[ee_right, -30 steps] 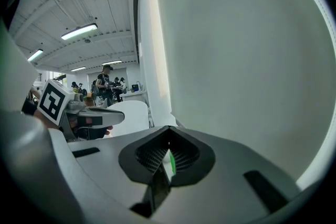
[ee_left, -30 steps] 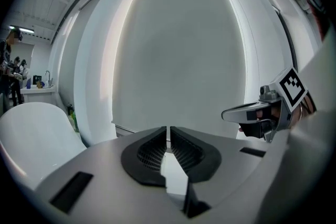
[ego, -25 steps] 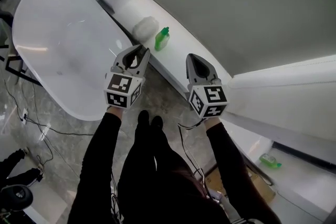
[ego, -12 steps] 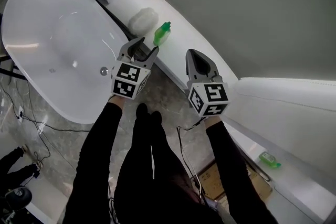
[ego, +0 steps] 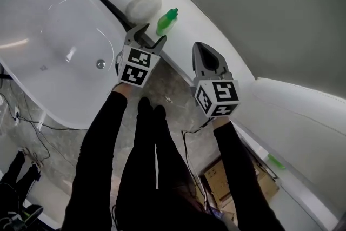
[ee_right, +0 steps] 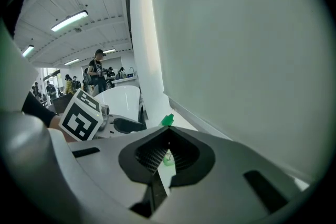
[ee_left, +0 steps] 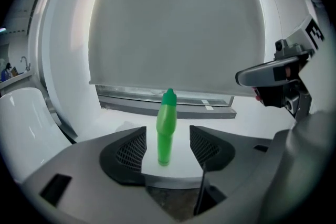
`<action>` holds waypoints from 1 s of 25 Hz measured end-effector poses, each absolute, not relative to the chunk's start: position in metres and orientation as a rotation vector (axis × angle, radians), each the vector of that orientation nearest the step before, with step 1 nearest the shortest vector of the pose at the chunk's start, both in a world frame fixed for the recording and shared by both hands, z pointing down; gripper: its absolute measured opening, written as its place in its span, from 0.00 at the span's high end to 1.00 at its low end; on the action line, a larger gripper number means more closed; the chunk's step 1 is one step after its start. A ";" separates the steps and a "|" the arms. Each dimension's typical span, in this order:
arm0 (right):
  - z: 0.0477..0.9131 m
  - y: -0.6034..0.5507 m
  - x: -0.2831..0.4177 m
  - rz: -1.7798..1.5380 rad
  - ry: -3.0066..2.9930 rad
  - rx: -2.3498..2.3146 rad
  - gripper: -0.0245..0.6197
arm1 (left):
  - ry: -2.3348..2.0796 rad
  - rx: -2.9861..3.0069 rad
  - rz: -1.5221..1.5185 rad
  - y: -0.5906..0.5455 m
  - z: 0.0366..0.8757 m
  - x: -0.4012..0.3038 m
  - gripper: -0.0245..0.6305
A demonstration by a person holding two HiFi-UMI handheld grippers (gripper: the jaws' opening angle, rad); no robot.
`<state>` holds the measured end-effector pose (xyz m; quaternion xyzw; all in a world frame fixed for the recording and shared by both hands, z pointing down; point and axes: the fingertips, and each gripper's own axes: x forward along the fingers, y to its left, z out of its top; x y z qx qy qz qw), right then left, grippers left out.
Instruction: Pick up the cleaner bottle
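Note:
The green cleaner bottle (ego: 167, 21) stands upright on a white ledge (ego: 205, 35) along the wall. My left gripper (ego: 147, 36) is just short of it, open; its jaws have just been opening with nothing pressed between them. In the left gripper view the bottle (ee_left: 166, 127) shows in the gap of the left gripper (ee_left: 167, 147), a little beyond the pads and untouched. My right gripper (ego: 201, 48) hangs to the bottle's right with its jaws together and empty. In the right gripper view the bottle's cap (ee_right: 167, 120) peeks over the right gripper (ee_right: 167, 136).
A white bathtub (ego: 32, 62) lies left of the ledge. A white rounded object (ego: 143, 4) sits on the ledge just behind the bottle. A second green bottle (ego: 275, 160) lies far down the ledge at right. A cardboard box (ego: 219, 181) and cables are on the floor.
Both grippers have come down and forward toward the ledge. The left gripper's jaws have gone from nearly together to wide apart, now close to the green bottle.

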<state>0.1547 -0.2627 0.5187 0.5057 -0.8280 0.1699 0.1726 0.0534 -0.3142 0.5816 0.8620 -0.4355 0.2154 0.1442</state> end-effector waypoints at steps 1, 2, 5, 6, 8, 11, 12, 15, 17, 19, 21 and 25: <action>0.522 -0.264 0.155 0.484 -2.345 1.435 0.96 | -1.246 2.486 0.643 -0.316 0.589 0.054 0.57; 0.525 -0.265 0.155 0.486 -2.342 1.434 0.96 | -1.236 2.489 0.664 -0.318 0.596 0.056 0.57; 0.536 -0.268 0.155 0.491 -2.335 1.437 0.96 | -1.210 2.496 0.698 -0.324 0.618 0.061 0.56; 0.540 -0.269 0.155 0.492 -2.334 1.439 0.96 | -1.205 2.496 0.705 -0.326 0.623 0.062 0.56; 0.545 -0.272 0.155 0.496 -2.330 1.440 0.96 | -1.200 2.495 0.716 -0.332 0.630 0.065 0.56; 0.552 -0.274 0.157 0.502 -2.322 1.442 0.96 | -1.193 2.496 0.717 -0.338 0.638 0.070 0.56; 0.555 -0.275 0.157 0.503 -2.321 1.444 0.96 | -1.188 2.500 0.718 -0.341 0.640 0.072 0.56; 0.567 -0.277 0.158 0.515 -2.316 1.451 0.96 | -1.165 2.517 0.736 -0.345 0.649 0.078 0.56; 0.575 -0.278 0.159 0.524 -2.308 1.454 0.96 | -1.149 2.526 0.745 -0.348 0.655 0.083 0.56; 0.580 -0.277 0.159 0.527 -2.302 1.454 0.96 | -1.138 2.530 0.755 -0.351 0.661 0.087 0.56; 0.584 -0.276 0.160 0.527 -2.295 1.453 0.96 | -1.134 2.531 0.763 -0.354 0.667 0.090 0.56; 0.588 -0.275 0.162 0.516 -2.282 1.454 0.96 | -1.131 2.524 0.770 -0.361 0.675 0.095 0.56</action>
